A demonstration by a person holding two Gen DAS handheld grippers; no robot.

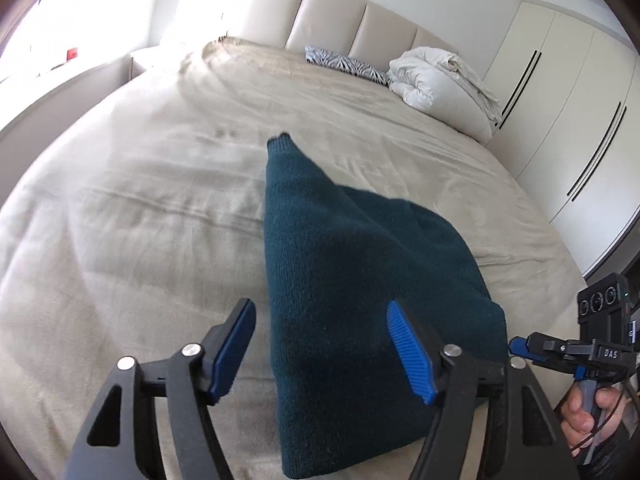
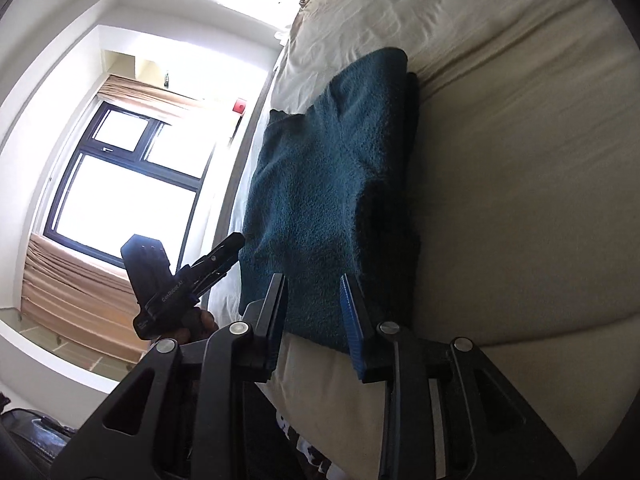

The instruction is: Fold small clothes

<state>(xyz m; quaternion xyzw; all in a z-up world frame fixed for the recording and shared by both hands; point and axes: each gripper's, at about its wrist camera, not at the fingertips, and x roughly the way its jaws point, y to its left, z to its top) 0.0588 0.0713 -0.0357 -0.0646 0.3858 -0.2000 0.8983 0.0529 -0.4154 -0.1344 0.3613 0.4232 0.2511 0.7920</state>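
Dark teal knit garment [image 1: 352,280] lies folded on the beige bed [image 1: 140,220], a narrow end with ribbed cuff pointing toward the headboard [image 1: 332,12]. Left gripper [image 1: 324,354] hovers over its near part, fingers wide apart, nothing clamped. Right gripper [image 2: 312,316] sits at the garment's near edge (view rolled sideways), fingers partly apart, fabric behind the gap, pads not pressing on it. White duvet [image 1: 436,80] is bundled near the headboard.
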